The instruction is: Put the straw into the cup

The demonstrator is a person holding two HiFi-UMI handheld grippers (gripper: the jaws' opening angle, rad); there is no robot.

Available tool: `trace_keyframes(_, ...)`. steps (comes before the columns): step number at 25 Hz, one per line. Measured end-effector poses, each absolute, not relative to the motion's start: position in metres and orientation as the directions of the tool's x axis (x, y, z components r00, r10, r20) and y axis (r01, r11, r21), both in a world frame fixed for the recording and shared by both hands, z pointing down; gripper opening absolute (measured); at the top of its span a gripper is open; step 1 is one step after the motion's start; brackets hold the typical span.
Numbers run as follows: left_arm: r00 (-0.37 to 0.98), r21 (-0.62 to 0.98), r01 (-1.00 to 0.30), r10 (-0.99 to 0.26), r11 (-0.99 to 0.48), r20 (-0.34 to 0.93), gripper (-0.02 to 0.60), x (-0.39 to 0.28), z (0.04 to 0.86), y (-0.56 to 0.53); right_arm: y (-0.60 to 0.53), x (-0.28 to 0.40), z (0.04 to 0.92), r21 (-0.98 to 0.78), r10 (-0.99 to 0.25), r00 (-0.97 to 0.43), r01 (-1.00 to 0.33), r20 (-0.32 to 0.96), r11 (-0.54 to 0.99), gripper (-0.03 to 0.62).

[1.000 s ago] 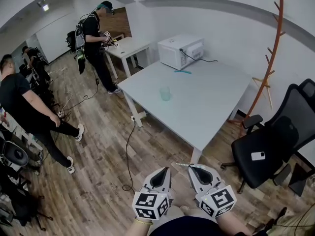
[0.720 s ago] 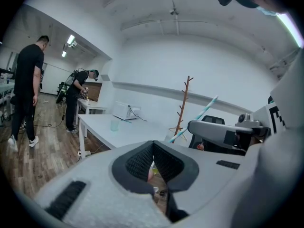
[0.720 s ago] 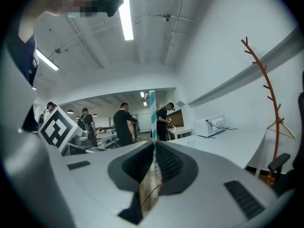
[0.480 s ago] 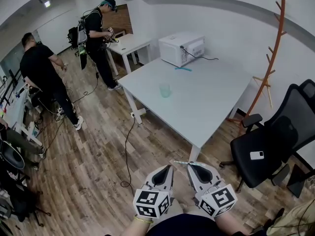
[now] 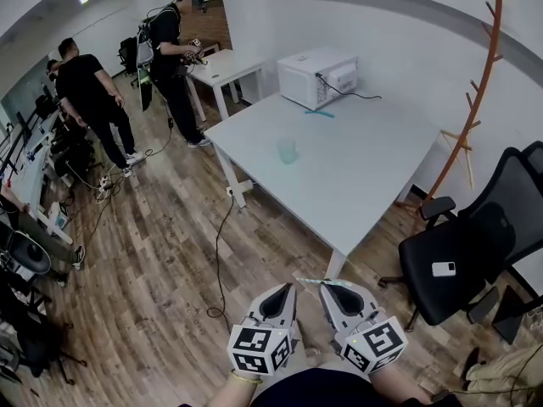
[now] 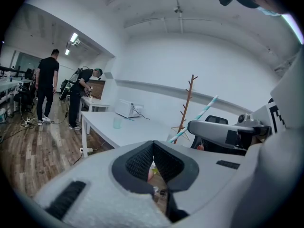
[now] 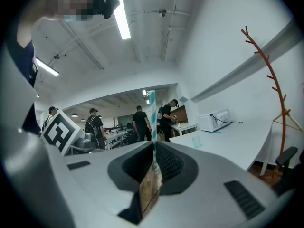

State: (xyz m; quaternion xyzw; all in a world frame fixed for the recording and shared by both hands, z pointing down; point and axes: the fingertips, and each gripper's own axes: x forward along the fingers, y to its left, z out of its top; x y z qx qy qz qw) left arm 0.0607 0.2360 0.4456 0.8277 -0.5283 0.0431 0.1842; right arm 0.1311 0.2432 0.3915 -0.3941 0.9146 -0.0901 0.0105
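Step in hand: carrying. The right gripper is clamped on the striped straw, which sticks out past the jaws. It is held well short of the table's near corner, with the left gripper beside it, jaws together on nothing. The cup stands upright on the table toward its left edge, well apart from the microwave at the table's far end. It looks empty, though it is too small here to be sure. Next move, as I judge it: walk up to the table, bring the straw over the cup's mouth, tip one end down, and release only once it is inside.
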Motion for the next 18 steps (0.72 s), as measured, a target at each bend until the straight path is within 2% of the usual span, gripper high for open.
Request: trace_keyframes(18, 0.449, 0.255, -0.886, -0.852, -0.386, 0.270, 0.020, 0.037, 0.446, 0.150, 0.158, 0.105, 0.396, -0.177, -0.718, -0.694, -0.715, 0.061, 0.676, 0.040)
